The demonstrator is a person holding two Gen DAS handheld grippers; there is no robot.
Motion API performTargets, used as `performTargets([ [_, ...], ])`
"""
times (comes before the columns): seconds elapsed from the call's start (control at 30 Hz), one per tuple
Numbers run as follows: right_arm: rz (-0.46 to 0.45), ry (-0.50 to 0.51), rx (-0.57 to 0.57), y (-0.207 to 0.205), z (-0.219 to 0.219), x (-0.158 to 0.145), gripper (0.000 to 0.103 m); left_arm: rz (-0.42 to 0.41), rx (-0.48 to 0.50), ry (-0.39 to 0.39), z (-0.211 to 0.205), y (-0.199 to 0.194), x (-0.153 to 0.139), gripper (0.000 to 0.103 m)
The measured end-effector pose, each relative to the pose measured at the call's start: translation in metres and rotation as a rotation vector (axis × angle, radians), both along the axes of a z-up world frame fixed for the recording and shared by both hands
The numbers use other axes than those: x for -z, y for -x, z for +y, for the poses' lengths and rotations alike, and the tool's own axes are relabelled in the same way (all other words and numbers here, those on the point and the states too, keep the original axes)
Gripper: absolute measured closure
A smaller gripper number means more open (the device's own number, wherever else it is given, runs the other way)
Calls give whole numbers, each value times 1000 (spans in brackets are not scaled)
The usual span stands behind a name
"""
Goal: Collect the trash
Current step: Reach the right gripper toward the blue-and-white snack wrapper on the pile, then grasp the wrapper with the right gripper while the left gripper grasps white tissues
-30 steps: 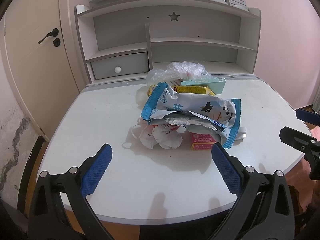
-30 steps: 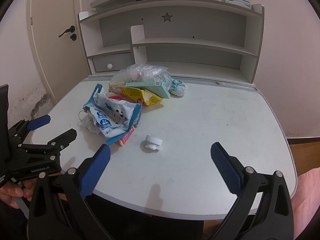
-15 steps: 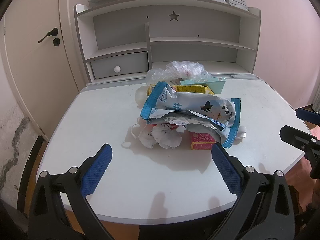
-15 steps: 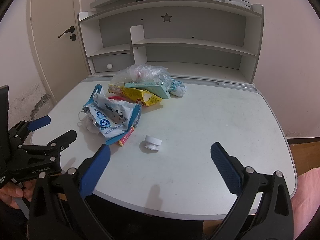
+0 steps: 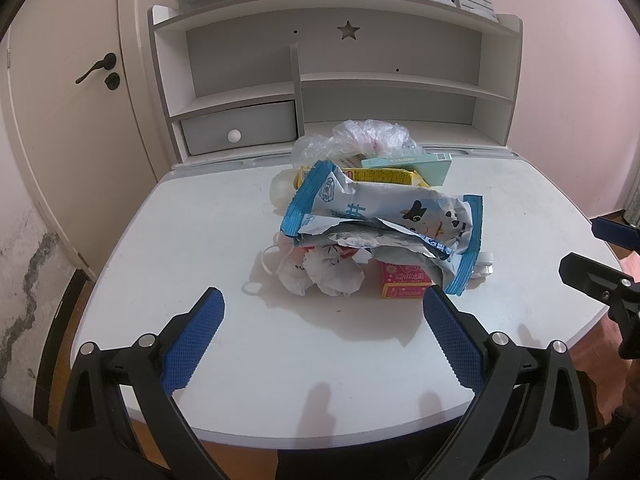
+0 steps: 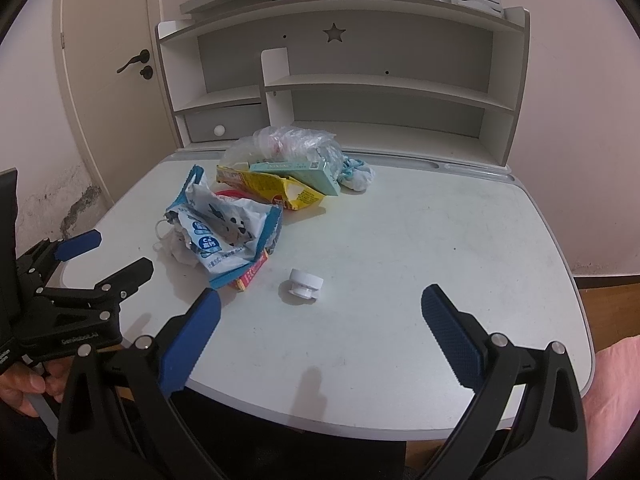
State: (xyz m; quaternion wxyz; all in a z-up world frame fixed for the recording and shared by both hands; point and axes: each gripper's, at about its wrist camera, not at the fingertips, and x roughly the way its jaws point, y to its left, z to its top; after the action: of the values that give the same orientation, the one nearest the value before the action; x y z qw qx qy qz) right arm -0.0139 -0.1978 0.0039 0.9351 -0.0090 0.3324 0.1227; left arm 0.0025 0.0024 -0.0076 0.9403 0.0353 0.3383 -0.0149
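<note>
Legible text is sparse. Teal carton (image 5: 408, 164) at the far side of the trash pile: top edge printed "NANJING". Blue-and-white cow wrapper (image 5: 384, 220), centre of pile: one large blue character "井"; a round blue badge at its left end, too small to read. Pink-and-yellow box (image 5: 404, 285) beneath it: print present, illegible. Yellow wrapper (image 6: 276, 190): red badge, unreadable.

Trash pile ahead of the open jaws: torn blue-white wrapper (image 5: 384, 220) lay atop crumpled tissue (image 5: 328, 272) and a pink box (image 5: 404, 284); behind it, yellow packet (image 6: 272, 190), teal box (image 6: 300, 172), clear bag (image 6: 288, 142). White cap (image 6: 304, 285) stood apart.
</note>
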Motion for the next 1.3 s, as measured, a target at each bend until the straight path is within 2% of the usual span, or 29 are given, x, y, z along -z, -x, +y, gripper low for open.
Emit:
performTargets([
  [0.63,2,4,-6,0,1,0,6,7,-1,4,1,-1,1,6],
  [0.87,18,16,-32,-6,7,1,6,41,30,5,7,-3,2,6],
  [1.03,19,43,-123,-25,34,-3,6,63,41,-32,30,-7,4,6],
  [1.13,38,79,-225,-48,67,-6,6,79,12,-15,49,-9,7,6],
  [1.23,56,145,-306,-70,101,-6,6,97,-14,6,62,-13,10,6],
  [1.3,73,235,-357,-85,126,-1,6,105,-16,13,68,-14,12,6],
])
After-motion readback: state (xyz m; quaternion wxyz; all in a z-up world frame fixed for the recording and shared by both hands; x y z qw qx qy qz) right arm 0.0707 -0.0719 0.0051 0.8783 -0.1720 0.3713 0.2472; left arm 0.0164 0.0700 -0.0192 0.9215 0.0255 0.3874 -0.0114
